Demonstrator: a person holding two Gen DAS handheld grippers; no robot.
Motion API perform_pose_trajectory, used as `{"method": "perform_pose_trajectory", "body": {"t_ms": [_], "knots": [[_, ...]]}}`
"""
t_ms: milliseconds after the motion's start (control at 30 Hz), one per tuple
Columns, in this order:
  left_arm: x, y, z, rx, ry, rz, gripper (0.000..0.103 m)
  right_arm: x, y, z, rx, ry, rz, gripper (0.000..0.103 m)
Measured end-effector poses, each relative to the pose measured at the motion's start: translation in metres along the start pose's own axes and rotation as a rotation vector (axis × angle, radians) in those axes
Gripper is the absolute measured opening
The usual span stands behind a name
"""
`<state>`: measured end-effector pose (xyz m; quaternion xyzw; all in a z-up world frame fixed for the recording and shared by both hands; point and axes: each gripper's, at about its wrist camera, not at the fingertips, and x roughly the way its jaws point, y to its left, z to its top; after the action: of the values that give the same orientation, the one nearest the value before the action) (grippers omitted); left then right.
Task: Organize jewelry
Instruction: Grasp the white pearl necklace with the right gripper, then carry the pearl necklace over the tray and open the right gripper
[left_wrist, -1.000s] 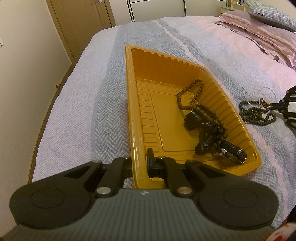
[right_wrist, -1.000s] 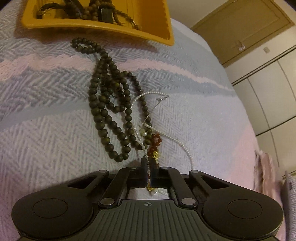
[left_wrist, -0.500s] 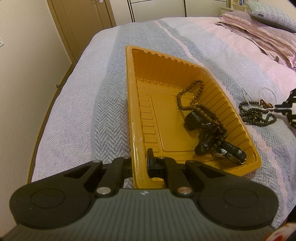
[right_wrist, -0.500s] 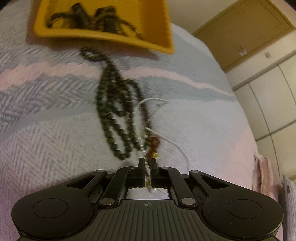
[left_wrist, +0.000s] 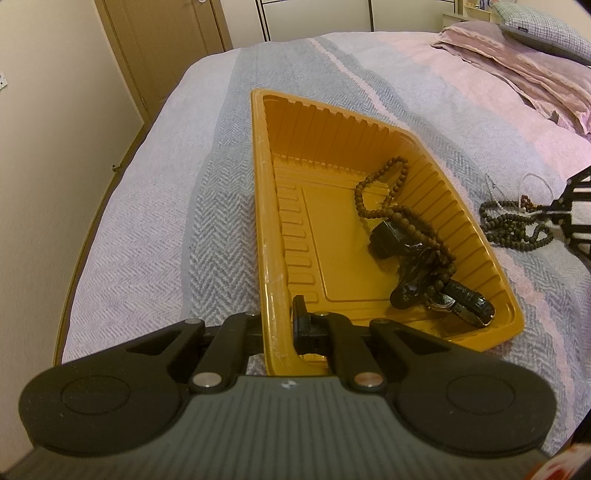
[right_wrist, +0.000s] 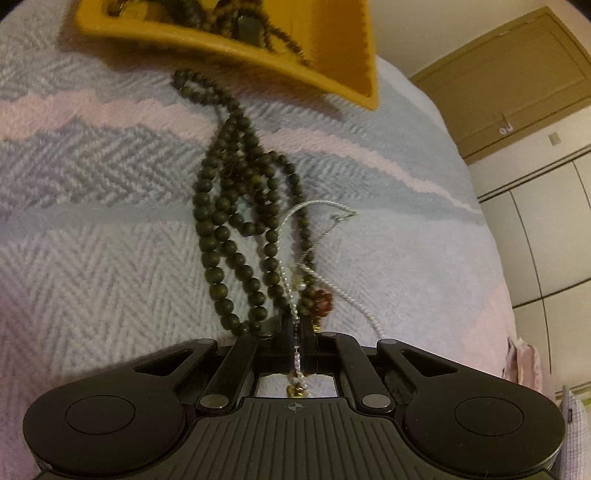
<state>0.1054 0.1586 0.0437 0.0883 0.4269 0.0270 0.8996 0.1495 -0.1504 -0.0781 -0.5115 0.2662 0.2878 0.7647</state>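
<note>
My left gripper (left_wrist: 279, 325) is shut on the near left rim of a yellow plastic tray (left_wrist: 332, 236) on the bed. The tray holds a brown bead necklace (left_wrist: 391, 206) and dark watches (left_wrist: 424, 273). My right gripper (right_wrist: 297, 328) is shut on a thin pearl strand (right_wrist: 291, 295) that is tangled with a dark green bead necklace (right_wrist: 229, 206) and a red-bead piece (right_wrist: 323, 301) on the blanket. The tray (right_wrist: 236, 44) lies just beyond the beads. The right gripper (left_wrist: 570, 214) also shows at the left view's right edge.
The bed carries a grey and pink herringbone blanket (left_wrist: 155, 229). Pink pillows (left_wrist: 517, 66) lie at the far right. A wooden door (left_wrist: 155, 48) and white wardrobe doors (right_wrist: 546, 229) stand beyond the bed. The bed's left edge (left_wrist: 74, 280) drops off near the wall.
My right gripper has pulled back with the pearl strand. The green beads have drawn out into a longer, straighter bundle, and the tray looks closer in the right view. The left gripper and tray have stayed still.
</note>
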Motion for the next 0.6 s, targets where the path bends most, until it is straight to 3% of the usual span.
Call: {"method": "perform_pose_trajectory", "body": {"t_ms": [433, 600], "knots": [[0.0, -0.002, 0.0, 0.005, -0.004, 0.004, 0.005, -0.082, -0.059, 0.01, 0.166, -0.119, -0.211, 0.002], [-0.001, -0.002, 0.002, 0.006, -0.005, 0.004, 0.005, -0.113, -0.086, 0.029, 0.227, -0.186, -0.219, 0.002]]}}
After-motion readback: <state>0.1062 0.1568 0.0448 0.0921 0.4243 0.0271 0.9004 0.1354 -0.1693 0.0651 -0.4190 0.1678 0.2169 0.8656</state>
